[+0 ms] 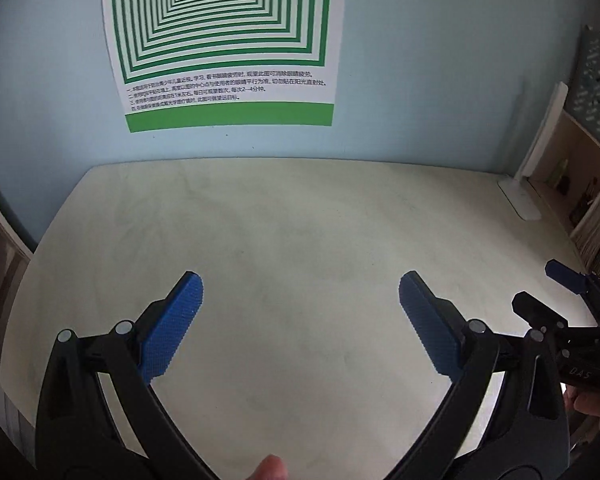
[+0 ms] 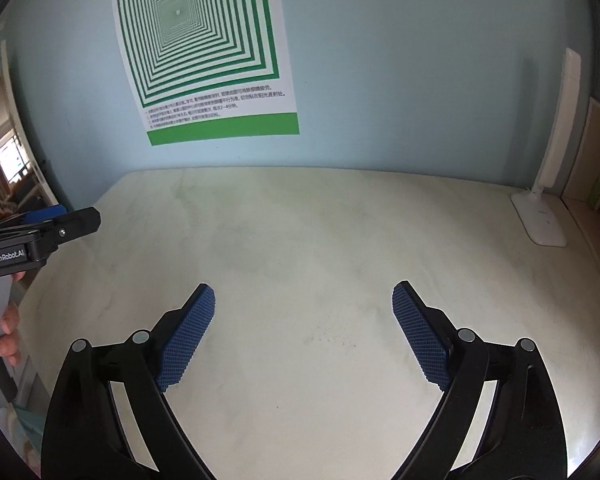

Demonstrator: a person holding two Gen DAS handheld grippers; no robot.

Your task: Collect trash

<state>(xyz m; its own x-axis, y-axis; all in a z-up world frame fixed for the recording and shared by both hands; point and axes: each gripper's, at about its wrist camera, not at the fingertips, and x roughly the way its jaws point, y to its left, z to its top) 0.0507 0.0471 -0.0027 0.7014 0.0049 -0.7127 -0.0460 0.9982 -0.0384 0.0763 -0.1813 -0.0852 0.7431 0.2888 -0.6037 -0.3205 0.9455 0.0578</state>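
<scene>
No trash shows in either view. My left gripper (image 1: pixel 300 292) hovers over the pale desk (image 1: pixel 300 220), wide open, nothing between its blue pads. My right gripper (image 2: pixel 304 300) hangs over the same desk (image 2: pixel 320 220), also wide open and holding nothing. In the left wrist view the right gripper (image 1: pixel 540 288) enters from the right edge. In the right wrist view the left gripper (image 2: pixel 60 220) juts in from the left edge, with a hand (image 2: pixel 4 336) on its grip.
A green-striped poster (image 1: pixel 228 40) hangs on the light blue wall behind the desk. A white desk lamp (image 2: pixel 548 200) stands at the back right corner. Shelves with books (image 1: pixel 592 208) line the right side. A fingertip (image 1: pixel 270 468) shows at the bottom.
</scene>
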